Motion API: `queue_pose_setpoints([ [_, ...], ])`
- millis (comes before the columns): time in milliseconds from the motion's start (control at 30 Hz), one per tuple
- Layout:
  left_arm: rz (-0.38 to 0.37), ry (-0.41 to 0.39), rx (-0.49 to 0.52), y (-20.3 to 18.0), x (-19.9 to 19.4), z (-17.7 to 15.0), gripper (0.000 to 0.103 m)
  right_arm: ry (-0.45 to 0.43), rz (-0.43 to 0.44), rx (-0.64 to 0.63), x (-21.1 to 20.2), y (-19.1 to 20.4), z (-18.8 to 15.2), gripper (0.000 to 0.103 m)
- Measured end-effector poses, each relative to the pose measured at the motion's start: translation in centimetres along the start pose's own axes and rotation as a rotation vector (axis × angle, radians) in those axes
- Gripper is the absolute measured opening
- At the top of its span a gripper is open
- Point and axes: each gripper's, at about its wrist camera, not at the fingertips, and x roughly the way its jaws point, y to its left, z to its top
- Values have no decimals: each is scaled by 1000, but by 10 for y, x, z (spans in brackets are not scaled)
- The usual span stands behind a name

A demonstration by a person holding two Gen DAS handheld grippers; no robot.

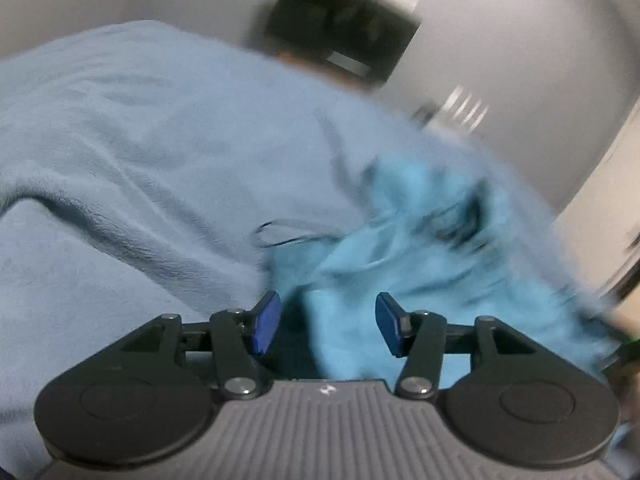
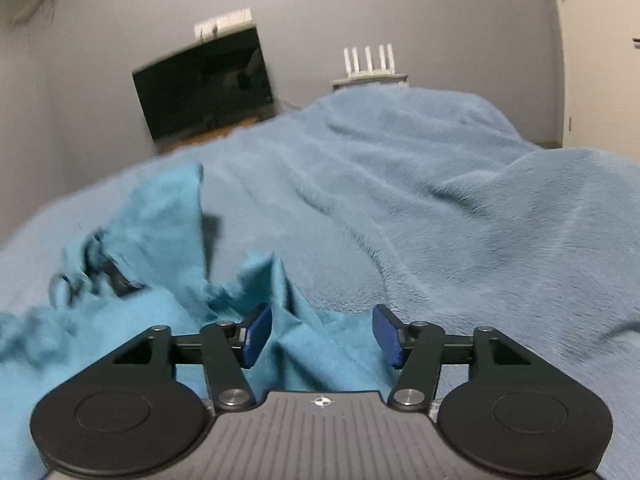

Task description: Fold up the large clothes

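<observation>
Blurring hides the turquoise garment's (image 1: 420, 240) shape (both views), left gripper (image 1: 326, 326) and right gripper (image 2: 322, 334) agape, unclamped.

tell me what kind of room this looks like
Probably a bedroom at home: a plush pale blue fleece blanket covers a wide soft surface, likely a bed, with a crumpled bright turquoise garment on it. Behind stand a dark flat screen and a white router with four antennas against a plain grey wall.

You're in a home bedroom. A fleecy blue blanket (image 2: 420, 200) covers the bed, with a dark screen (image 2: 204, 88) and a router (image 2: 370, 68) by the grey wall (image 2: 440, 12).
</observation>
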Motion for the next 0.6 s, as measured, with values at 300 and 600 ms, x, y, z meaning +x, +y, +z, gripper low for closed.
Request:
queue_pose_setpoints([
  [300, -278, 100, 46, -20, -66, -49, 69, -11, 270, -139, -108, 25, -22, 73],
  [600, -319, 247, 311, -77, -41, -37, 69, 160, 426, -216, -123, 54, -69, 73],
])
